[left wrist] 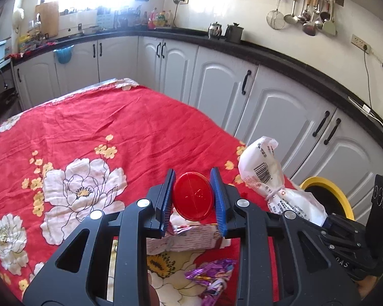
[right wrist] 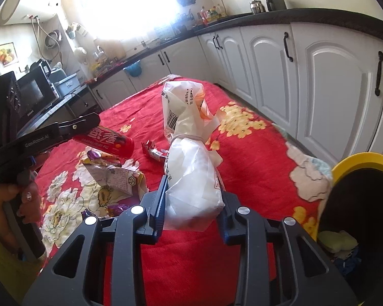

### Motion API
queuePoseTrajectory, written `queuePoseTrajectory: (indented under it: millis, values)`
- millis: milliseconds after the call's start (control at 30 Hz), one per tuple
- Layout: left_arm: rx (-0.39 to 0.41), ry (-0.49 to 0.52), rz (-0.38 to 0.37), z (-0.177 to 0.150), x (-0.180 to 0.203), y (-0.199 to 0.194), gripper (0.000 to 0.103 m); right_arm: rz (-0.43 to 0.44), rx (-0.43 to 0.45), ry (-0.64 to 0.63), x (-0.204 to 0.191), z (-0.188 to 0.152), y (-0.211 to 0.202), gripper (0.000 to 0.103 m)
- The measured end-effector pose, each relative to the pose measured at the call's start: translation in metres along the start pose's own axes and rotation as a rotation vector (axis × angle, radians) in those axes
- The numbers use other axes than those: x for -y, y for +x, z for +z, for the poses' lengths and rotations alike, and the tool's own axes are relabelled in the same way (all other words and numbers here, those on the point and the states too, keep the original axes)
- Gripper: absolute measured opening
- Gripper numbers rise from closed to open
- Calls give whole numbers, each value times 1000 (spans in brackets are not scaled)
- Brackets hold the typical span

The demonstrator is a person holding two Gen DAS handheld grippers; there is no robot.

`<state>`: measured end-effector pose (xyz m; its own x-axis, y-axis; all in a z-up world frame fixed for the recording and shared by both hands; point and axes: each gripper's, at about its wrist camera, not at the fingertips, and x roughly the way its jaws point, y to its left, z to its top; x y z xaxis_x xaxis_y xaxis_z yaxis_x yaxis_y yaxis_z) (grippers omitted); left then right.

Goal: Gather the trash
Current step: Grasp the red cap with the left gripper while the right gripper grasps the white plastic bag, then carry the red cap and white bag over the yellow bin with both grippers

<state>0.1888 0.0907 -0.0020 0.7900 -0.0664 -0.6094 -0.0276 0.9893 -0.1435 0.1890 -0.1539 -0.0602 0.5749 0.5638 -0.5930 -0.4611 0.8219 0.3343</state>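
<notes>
The left tool (left wrist: 192, 199) pinches a red cup (left wrist: 192, 195) between its blue pads, the round red end facing the camera and lifted clear of the red flowered cloth (left wrist: 130, 127) that covers the worktop. Just under the cup lies a torn paper wrapper (left wrist: 189, 239), and at six o'clock from that, nearer the camera, a purple foil wrapper (left wrist: 212, 275).

The right tool (right wrist: 191, 204) pinches the lower end of a white plastic bag (right wrist: 191, 168), which is tied round the middle with a band and stands up between the pads. In the right wrist view, the cup sits at nine o'clock from the bag, held in the left tool by a person's hand (right wrist: 20, 199). A small red wrapper (right wrist: 153, 150) lies on the cloth just beside the bag.

At three o'clock, off the worktop's edge, stands a yellow-rimmed bin (right wrist: 362, 160) with scraps inside. White cabinets (left wrist: 217, 81) under a dark counter run behind.
</notes>
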Motion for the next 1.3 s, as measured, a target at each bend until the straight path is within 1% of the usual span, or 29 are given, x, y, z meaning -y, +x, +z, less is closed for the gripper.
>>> queuePoseTrajectory:
  millis: [367, 900, 1300]
  values:
    - [38, 39, -50, 3, 40, -15, 22, -41, 61, 30, 23, 0, -36, 31]
    - [43, 95, -125, -2, 95, -15, 22, -117, 149, 86, 65, -1, -93, 31]
    - [37, 150, -183, -8, 138, -10, 22, -185, 181, 110, 92, -7, -123, 31]
